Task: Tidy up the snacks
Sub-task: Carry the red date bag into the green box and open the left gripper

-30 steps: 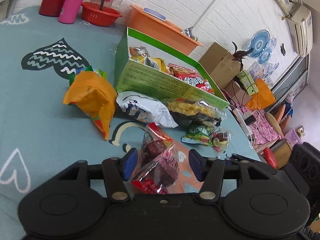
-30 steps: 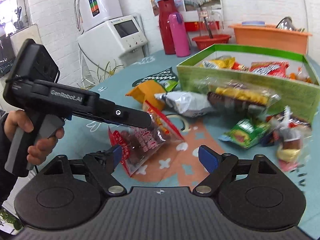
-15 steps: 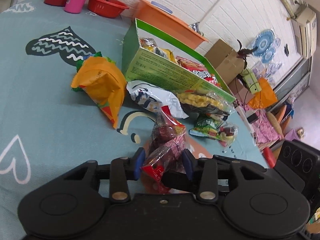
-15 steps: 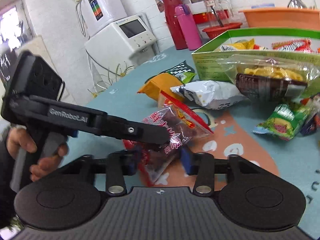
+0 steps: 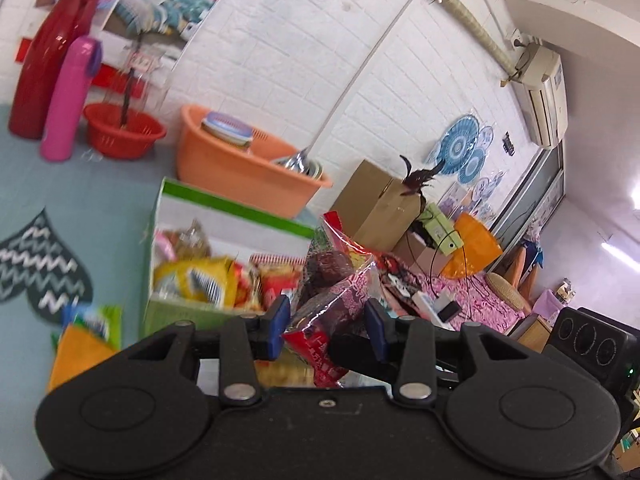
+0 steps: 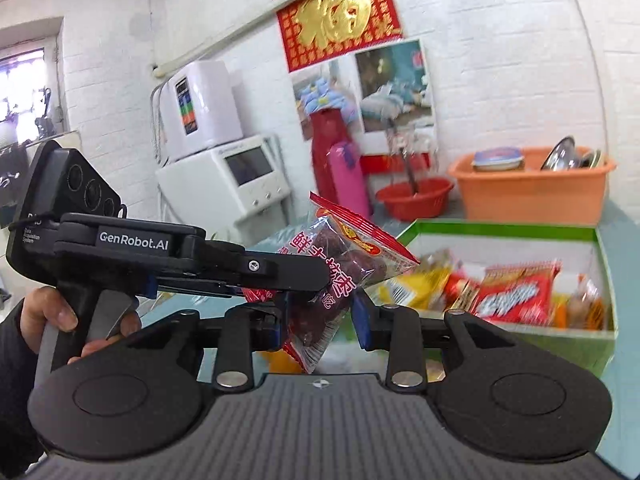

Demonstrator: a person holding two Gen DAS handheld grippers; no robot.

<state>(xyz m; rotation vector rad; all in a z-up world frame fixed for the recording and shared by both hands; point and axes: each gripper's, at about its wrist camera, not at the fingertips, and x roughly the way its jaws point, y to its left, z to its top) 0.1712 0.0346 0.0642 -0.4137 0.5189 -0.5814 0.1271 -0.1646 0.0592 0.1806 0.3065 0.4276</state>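
Both grippers pinch one clear date packet (image 6: pixel 336 276), lifted above the table before the green snack box (image 6: pixel 520 336): left gripper (image 5: pixel 326 320) clamped, right gripper (image 6: pixel 320 326) closing on it.

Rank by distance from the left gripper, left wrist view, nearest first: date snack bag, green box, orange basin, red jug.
1. Date snack bag: between the left gripper fingers, held.
2. Green box: just beyond, slightly left, full of snacks.
3. Orange basin: behind the box, by the wall.
4. Red jug: far left, at the table's back edge beside the pink bottle.
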